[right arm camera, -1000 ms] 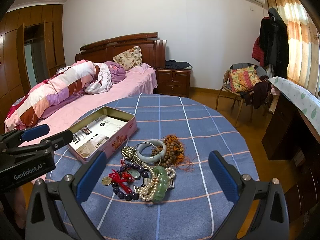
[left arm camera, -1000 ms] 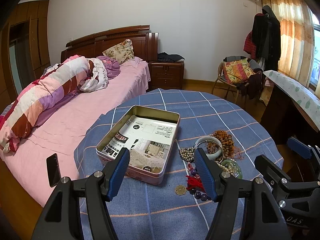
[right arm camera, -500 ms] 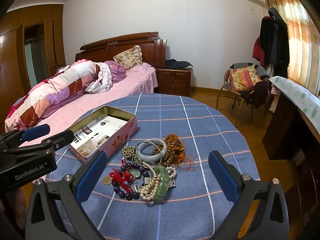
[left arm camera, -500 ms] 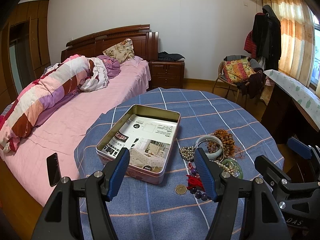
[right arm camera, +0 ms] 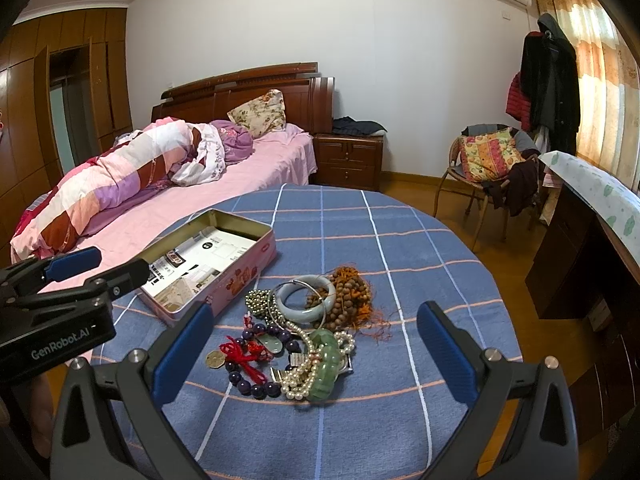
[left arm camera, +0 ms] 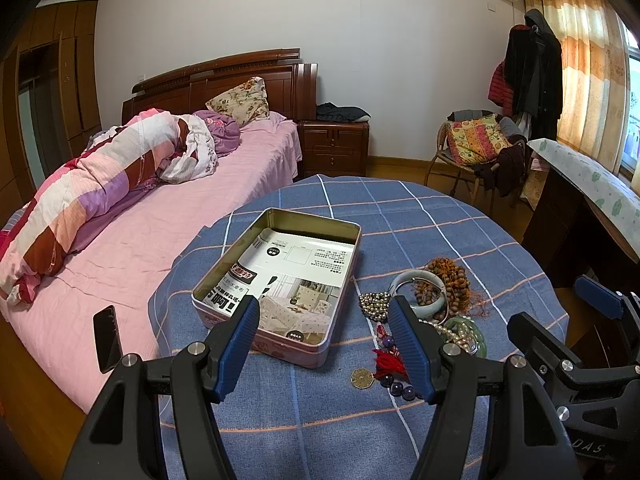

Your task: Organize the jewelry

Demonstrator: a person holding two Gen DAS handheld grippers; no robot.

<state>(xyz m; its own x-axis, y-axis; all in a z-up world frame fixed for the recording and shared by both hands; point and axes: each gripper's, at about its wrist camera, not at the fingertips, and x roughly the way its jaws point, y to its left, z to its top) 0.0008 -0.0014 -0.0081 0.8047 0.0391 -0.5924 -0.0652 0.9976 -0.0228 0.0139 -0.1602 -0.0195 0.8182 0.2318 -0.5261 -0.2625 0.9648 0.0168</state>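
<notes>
The jewelry pile (right arm camera: 306, 338) lies on the near part of the round table's blue checked cloth (right arm camera: 400, 240), just right of the open pink tin (right arm camera: 216, 264), whose floor holds only a printed sheet. I'd guess it all handles light but awkwardly: the pearl strand (right arm camera: 304, 372) and purple bead bracelet (right arm camera: 256, 384) are limp and tangled, likely to drag neighbours along. The pale jade bangle (right arm camera: 308, 300) on top is stiff, smooth and breakable; pinching across its rim looks the safest hold. A coin charm (right arm camera: 216, 359) lies flat, hard to catch.

The right gripper (right arm camera: 312, 360) hovers over the pile, tongs wide and empty. The left gripper (left arm camera: 322, 344) is likewise spread, empty, before the tin's near end.

Since a second ago, nothing on the table has shifted; both grippers have barely stirred.
</notes>
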